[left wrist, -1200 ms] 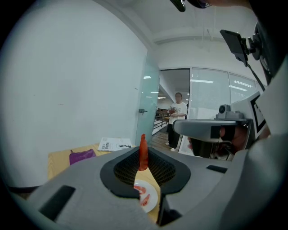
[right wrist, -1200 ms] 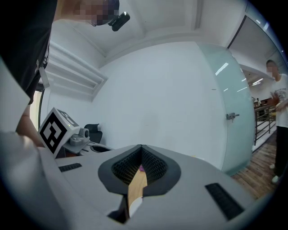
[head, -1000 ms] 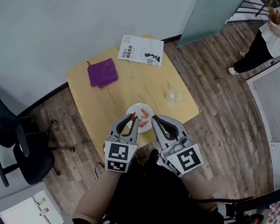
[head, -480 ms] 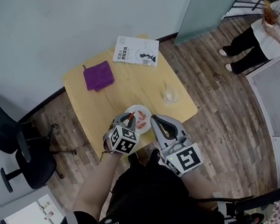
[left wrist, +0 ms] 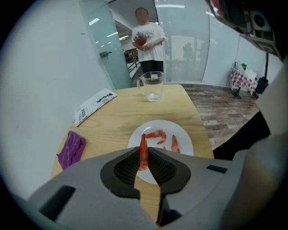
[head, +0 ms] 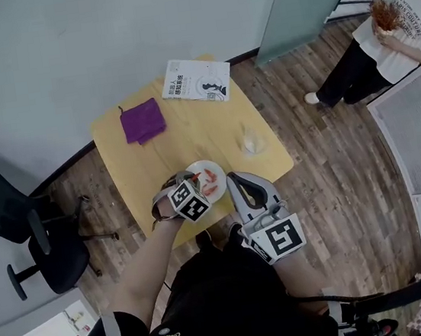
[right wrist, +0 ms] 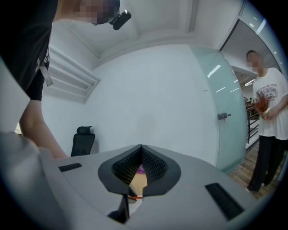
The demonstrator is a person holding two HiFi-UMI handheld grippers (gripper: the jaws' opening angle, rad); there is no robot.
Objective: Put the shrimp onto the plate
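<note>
A white plate sits near the front edge of the yellow wooden table. Two orange shrimp lie on the plate. My left gripper hovers over the plate's left side, shut on a third shrimp that stands upright between its pads. In the left gripper view that gripper looks down at the plate from just above. My right gripper waits at the plate's right edge, jaws shut and empty; in its own view the right gripper points upward at the wall.
A clear glass mug stands on the table's right side, a purple cloth and a white booklet lie at the back. A black office chair is left of the table. A person stands by the glass door.
My left gripper has turned and shifted a little right over the plate with the shrimp still in it. The right gripper has held still. The person at the right has stepped closer.
</note>
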